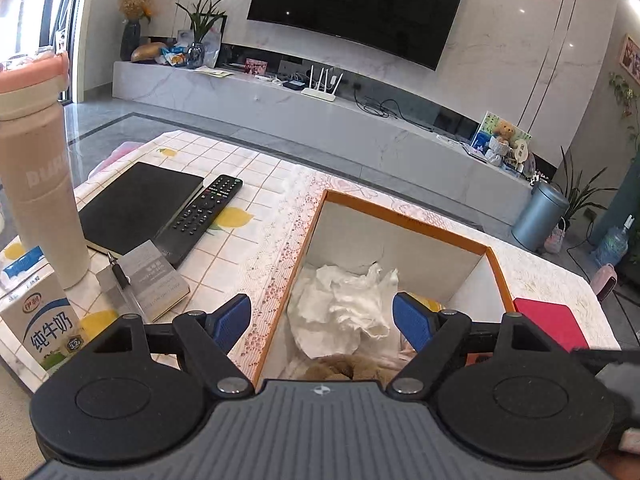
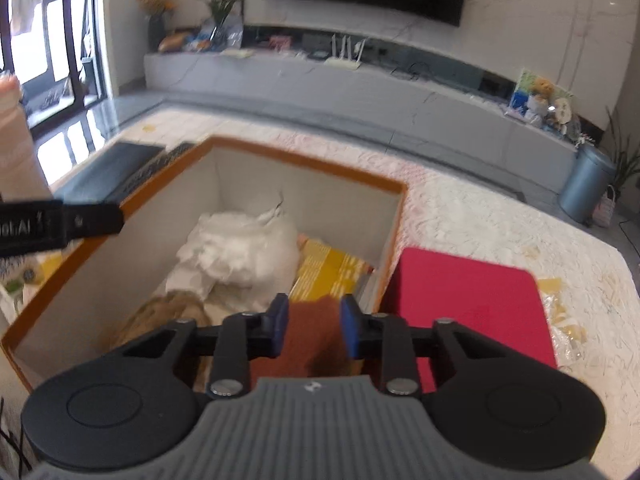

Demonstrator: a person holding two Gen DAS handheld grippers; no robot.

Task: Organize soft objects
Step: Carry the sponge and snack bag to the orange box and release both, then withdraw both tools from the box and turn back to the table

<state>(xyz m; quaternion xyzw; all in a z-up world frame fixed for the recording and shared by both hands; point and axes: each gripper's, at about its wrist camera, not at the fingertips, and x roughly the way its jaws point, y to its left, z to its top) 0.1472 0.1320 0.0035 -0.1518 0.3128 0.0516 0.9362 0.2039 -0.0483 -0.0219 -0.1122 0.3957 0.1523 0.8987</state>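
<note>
The orange-rimmed box (image 2: 304, 162) stands on the table (image 2: 480, 216), open at the top, with white inner walls. Inside it, toward the far side, lies a crumpled white cloth (image 1: 348, 304) (thin and wrinkled, it looks almost like paper). Near the left corner a tan fluffy thing (image 2: 168, 312) shows, and at the right there is a yellow packet (image 2: 328, 268).

The right gripper (image 2: 314, 330) is over the near right part of the box; its blue pads pinch a rust-brown soft cloth (image 2: 308, 340), which has a fuzzy surface and hangs between them. The picture is a little blurred here.

The left gripper (image 1: 322, 322) is spread wide above the near left edge of the box, with nothing between its fingers. Just right of the box lies a flat red case (image 2: 468, 300).
</note>
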